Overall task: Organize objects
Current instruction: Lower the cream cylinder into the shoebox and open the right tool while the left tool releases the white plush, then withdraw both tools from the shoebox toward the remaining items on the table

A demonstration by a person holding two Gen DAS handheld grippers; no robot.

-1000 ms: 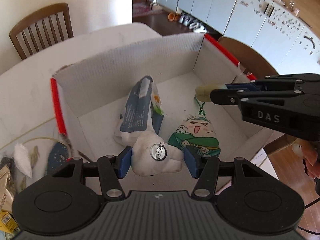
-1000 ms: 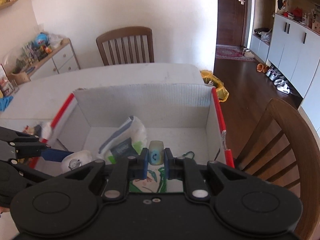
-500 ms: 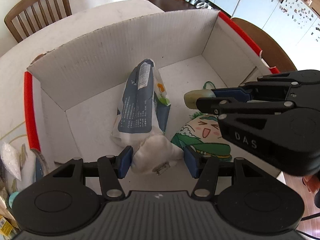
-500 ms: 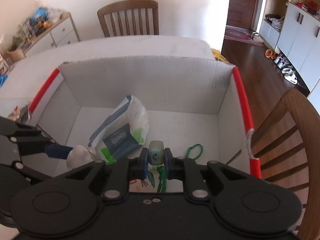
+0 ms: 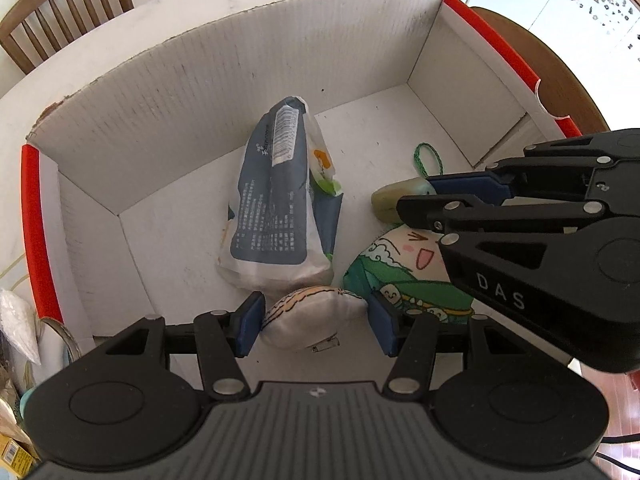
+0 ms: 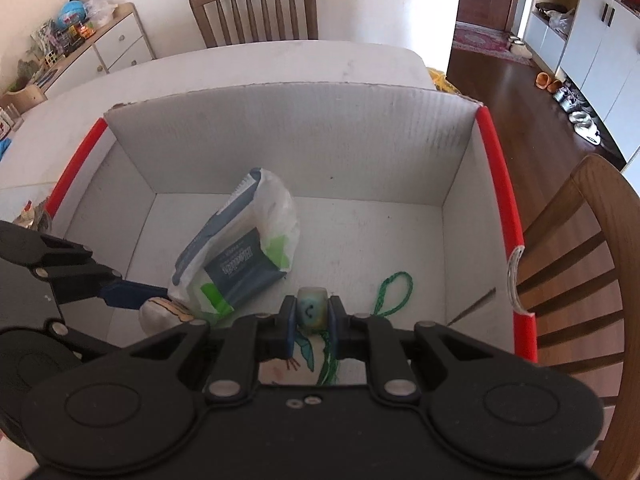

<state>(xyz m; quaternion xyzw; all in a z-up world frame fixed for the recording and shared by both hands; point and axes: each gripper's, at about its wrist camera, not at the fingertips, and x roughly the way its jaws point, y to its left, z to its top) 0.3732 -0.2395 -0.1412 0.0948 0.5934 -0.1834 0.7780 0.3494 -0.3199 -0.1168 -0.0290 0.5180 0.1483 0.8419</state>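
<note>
A white cardboard box (image 5: pixel 240 80) with red-taped rims (image 6: pixel 500 208) stands on the table. In it lie a blue-and-white wipes pack (image 5: pixel 276 204) (image 6: pixel 240 256) and a green cartoon plush (image 5: pixel 400 276) with a green cord (image 6: pixel 394 292). My left gripper (image 5: pixel 316 322) is low in the box, its blue pads against the two ends of a small white plush badge (image 5: pixel 312 316). The badge rests near the floor with its metal pin underneath. My right gripper (image 6: pixel 312 312) (image 5: pixel 416 196) is shut on a small pale green block (image 6: pixel 311 305) (image 5: pixel 394 204) just above the cartoon plush.
Wooden chairs stand behind the table (image 6: pixel 256 8) and at the box's right (image 6: pixel 592 280). Small packets and clutter (image 5: pixel 16 320) lie on the table left of the box. A dresser with toys (image 6: pixel 80 36) stands at the far left.
Both grippers have sunk into the box and tipped further down. The white badge has turned so its pin faces down instead of at the camera. The pale block has come down near the cartoon plush.
</note>
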